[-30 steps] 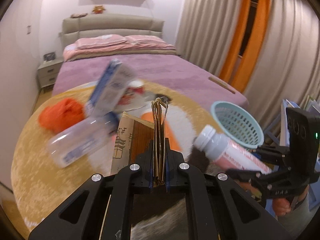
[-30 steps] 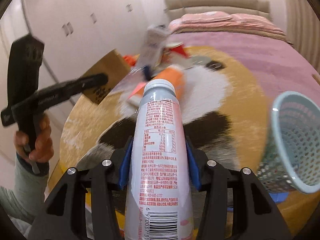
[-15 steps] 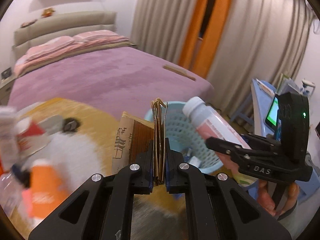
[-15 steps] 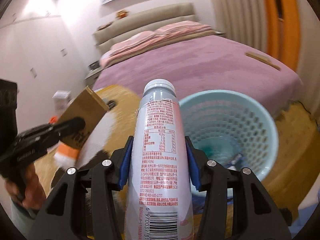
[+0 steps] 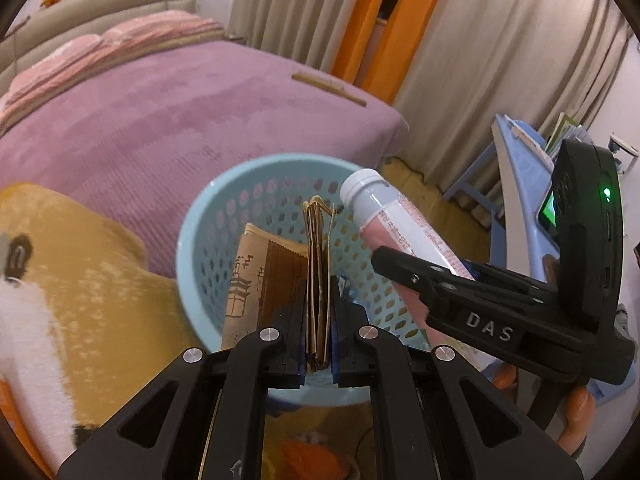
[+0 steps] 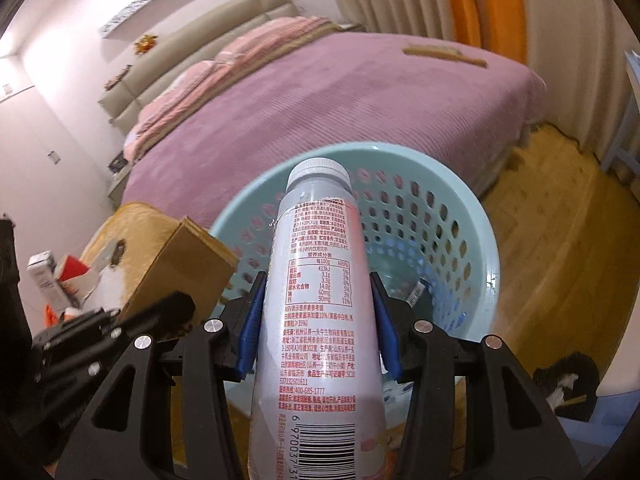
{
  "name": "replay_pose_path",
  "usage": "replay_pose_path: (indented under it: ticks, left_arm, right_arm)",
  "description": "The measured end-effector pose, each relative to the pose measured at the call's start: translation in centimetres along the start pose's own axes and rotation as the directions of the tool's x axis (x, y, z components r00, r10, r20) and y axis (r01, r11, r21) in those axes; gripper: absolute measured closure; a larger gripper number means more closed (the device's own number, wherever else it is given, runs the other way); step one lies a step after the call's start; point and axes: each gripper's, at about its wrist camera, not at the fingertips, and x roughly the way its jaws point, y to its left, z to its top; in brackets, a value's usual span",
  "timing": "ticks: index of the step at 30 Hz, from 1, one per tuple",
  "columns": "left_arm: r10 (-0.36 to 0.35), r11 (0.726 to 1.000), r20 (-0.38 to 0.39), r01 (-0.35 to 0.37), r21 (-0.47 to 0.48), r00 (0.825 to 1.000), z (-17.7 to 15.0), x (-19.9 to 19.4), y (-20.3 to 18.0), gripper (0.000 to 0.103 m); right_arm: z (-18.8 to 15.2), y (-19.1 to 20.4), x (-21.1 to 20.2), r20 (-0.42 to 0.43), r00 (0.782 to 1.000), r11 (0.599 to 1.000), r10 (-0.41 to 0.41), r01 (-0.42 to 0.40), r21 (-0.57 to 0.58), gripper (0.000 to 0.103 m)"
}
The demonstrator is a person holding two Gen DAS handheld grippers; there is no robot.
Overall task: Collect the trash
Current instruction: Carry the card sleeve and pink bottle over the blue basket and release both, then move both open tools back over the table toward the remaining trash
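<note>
My left gripper (image 5: pixel 319 312) is shut on a flattened brown cardboard box (image 5: pixel 318 264) and holds it over the near rim of a light blue perforated basket (image 5: pixel 208 216). My right gripper (image 6: pixel 318 316) is shut on a white and pink drink bottle (image 6: pixel 320 280), also held above the basket (image 6: pixel 476 224). The bottle (image 5: pixel 400 224) and right gripper (image 5: pixel 452 292) show at the right of the left wrist view. The cardboard box (image 6: pixel 180 272) and left gripper (image 6: pixel 120 328) show at the left of the right wrist view. Some trash lies in the basket bottom.
A purple bed (image 5: pixel 160 112) stands behind the basket. A yellow patterned rug (image 5: pixel 80 280) lies to the left, with cartons and other trash (image 6: pixel 60 276) on it. A blue table (image 5: pixel 516 168) and curtains (image 5: pixel 480 40) are at the right. The floor is wood (image 6: pixel 560 240).
Both grippers have swung right from the rug's trash pile to above the basket, still holding the cardboard and the bottle. The basket now fills the centre of both views.
</note>
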Motion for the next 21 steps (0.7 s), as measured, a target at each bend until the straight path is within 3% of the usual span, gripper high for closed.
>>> replay_pose_path:
  ticks: [6, 9, 11, 13, 21]
  left_arm:
    - [0.001, 1.0, -0.029, -0.002, -0.03, 1.0, -0.3, 1.4, 0.3, 0.093]
    - [-0.005, 0.999, -0.025, 0.004, -0.04, 1.0, -0.4, 1.3, 0.4, 0.075]
    - [0.003, 1.0, -0.01, -0.004, -0.028, 1.0, -0.7, 0.6, 0.2, 0.071]
    - [0.013, 1.0, 0.008, -0.013, -0.02, 1.0, -1.0, -0.4, 0.3, 0.06]
    - [0.005, 0.999, 0.108, 0.0, -0.042, 0.994, -3.2, -5.9, 1.9, 0.055]
  right_arm:
    - [0.1, -0.9, 1.8, -0.037, 0.999, 0.999, -0.023, 0.024, 0.033, 0.057]
    - [0.2, -1.0, 1.8, -0.039, 0.999, 0.999, -0.018, 0.02, 0.046, 0.057]
    - [0.2, -1.0, 1.4, -0.027, 1.0, 0.999, -0.009, 0.01, 0.044, 0.057]
    - [0.3, -0.8, 0.9, -0.014, 1.0, 0.999, -0.018, 0.019, 0.035, 0.056]
    - [-0.7, 1.9, -1.4, 0.024, 1.0, 0.999, 0.007, -0.006, -0.033, 0.056]
